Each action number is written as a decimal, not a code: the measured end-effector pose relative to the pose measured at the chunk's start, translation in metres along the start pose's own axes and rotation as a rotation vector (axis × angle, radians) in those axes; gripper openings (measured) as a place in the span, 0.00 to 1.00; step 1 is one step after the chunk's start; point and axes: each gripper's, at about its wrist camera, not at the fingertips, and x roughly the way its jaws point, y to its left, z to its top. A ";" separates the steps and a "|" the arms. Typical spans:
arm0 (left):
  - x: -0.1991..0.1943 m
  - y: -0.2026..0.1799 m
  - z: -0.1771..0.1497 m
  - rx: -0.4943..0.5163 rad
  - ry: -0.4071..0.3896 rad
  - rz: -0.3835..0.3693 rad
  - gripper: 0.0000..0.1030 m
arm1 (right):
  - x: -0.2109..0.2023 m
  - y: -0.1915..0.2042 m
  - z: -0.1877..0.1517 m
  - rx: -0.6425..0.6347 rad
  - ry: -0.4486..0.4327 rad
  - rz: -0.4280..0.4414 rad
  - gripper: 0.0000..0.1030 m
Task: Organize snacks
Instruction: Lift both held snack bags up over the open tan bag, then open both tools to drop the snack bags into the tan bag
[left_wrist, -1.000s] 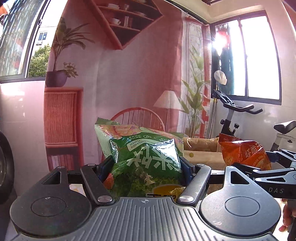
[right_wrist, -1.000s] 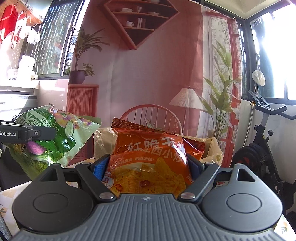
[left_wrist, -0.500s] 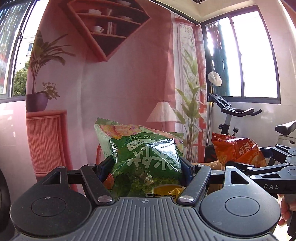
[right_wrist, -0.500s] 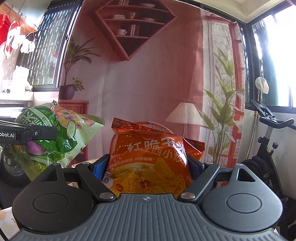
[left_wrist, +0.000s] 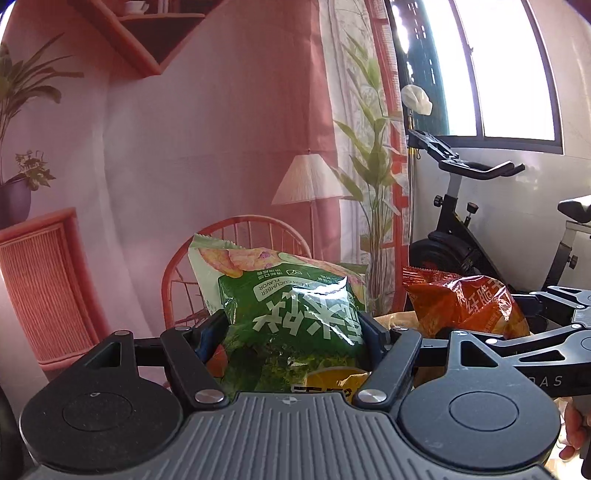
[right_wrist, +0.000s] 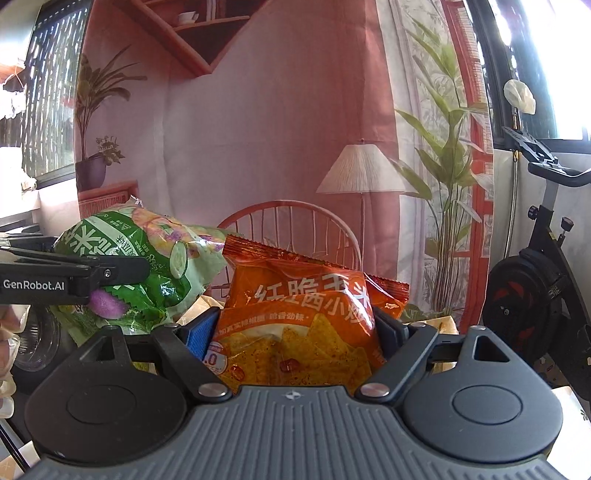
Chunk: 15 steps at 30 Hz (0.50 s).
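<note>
My left gripper (left_wrist: 295, 328) is shut on a puffy green snack bag (left_wrist: 291, 295) with cucumber pictures, held up in the air. The same green snack bag (right_wrist: 147, 266) shows at the left of the right wrist view, with the left gripper's fingers (right_wrist: 110, 271) pressed on it. My right gripper (right_wrist: 291, 328) is shut on an orange chip bag (right_wrist: 306, 314), also held up. That orange chip bag (left_wrist: 465, 306) appears at the right of the left wrist view, just right of the green one. The two bags hang side by side, close together.
A brown paper bag (right_wrist: 447, 325) peeks out behind and below the snacks. A printed pink backdrop with a chair (left_wrist: 240, 236) and lamp fills the far side. An exercise bike (left_wrist: 465, 229) stands at the right by the window. A hand (left_wrist: 572, 432) shows at the lower right.
Both grippers have swung to the right and a little upward with their bags. The backdrop has slid left in both views; the bike has drawn nearer. Neither grip has changed.
</note>
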 end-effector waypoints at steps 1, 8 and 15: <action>0.006 0.000 -0.001 -0.001 0.014 -0.004 0.73 | 0.002 -0.001 -0.001 0.007 0.009 0.000 0.83; 0.025 -0.001 -0.009 0.002 0.074 -0.032 0.74 | 0.011 -0.010 -0.007 0.057 0.067 -0.003 0.84; 0.021 0.000 -0.006 -0.002 0.073 -0.023 0.80 | 0.006 -0.013 -0.003 0.083 0.071 -0.009 0.90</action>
